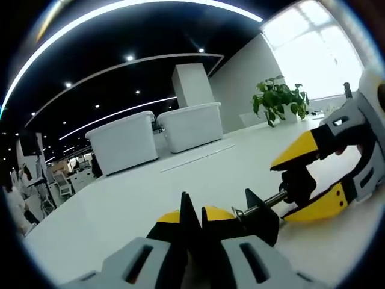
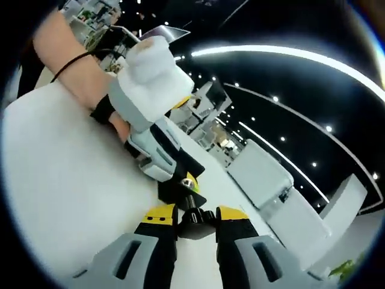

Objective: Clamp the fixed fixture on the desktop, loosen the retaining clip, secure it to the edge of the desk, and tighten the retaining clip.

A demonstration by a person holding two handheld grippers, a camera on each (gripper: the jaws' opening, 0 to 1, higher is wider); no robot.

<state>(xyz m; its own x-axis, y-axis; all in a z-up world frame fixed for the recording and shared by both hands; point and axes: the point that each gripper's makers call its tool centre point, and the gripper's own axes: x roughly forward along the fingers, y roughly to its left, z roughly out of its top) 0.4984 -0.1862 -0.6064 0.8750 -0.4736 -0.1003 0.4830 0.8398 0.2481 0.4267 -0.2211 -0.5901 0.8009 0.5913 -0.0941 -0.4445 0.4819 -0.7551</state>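
Black clamp fixture [image 1: 264, 211] lies on the white table [image 1: 120, 211] between both grippers. Left gripper [image 1: 191, 212] has its fingers pressed together beside the clamp body. Right gripper [image 2: 197, 215] pinches the clamp's screw knob [image 2: 196, 220] between its fingers.

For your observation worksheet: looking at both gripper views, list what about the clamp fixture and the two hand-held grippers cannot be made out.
- Left gripper view: the clamp fixture's front end is hidden behind the left hand-held gripper.
- Left gripper view: the right hand-held gripper is cut off by the rim.
- Right gripper view: the fixture's body is hidden behind the right hand-held gripper and the left one.
- Desk edge: unclear.
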